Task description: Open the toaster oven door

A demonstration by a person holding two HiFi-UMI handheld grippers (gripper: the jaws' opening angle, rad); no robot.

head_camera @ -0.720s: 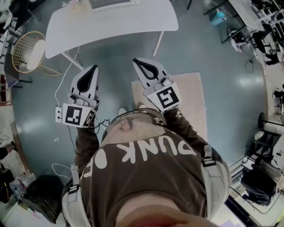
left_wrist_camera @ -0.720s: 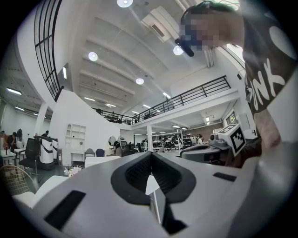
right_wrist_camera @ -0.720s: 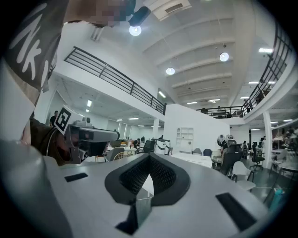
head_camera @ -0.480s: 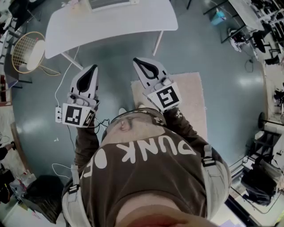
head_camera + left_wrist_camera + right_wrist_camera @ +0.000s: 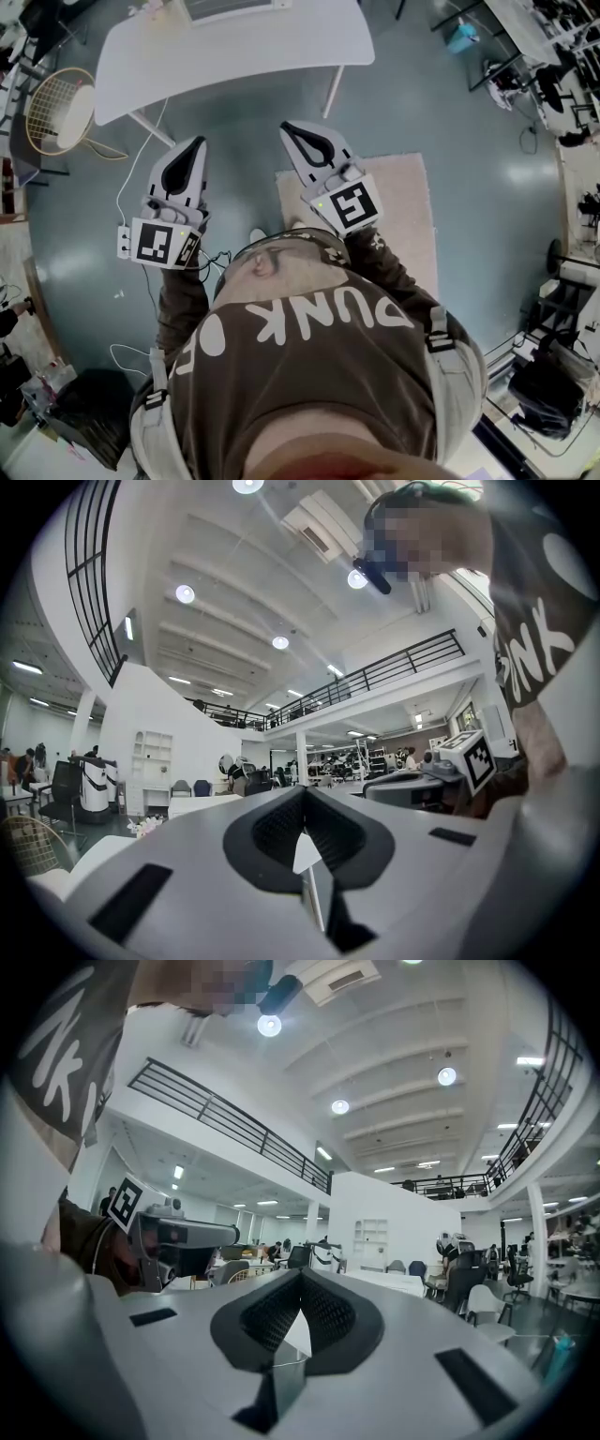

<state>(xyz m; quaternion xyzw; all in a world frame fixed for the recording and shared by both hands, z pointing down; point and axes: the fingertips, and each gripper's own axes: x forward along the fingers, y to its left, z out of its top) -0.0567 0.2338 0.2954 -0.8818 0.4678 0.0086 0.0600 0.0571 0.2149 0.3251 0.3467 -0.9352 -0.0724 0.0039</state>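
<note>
No toaster oven shows plainly in any view. A pale box-like thing point(image 5: 230, 7) sits at the far edge of the white table point(image 5: 281, 47), cut off by the frame, and I cannot tell what it is. My left gripper point(image 5: 196, 143) and right gripper point(image 5: 287, 127) are held level in front of the person's chest, short of the table. Each pair of jaws is shut with the tips touching and nothing between them. The left gripper view shows its closed tips point(image 5: 302, 795) against a large hall. The right gripper view shows the same of its tips point(image 5: 300, 1279).
A round wicker chair point(image 5: 58, 108) stands left of the table. A beige rug point(image 5: 403, 216) lies on the grey floor under the right gripper. Cables point(image 5: 131, 356) and a black bag point(image 5: 84, 412) lie at lower left. Equipment point(image 5: 553, 84) crowds the right side.
</note>
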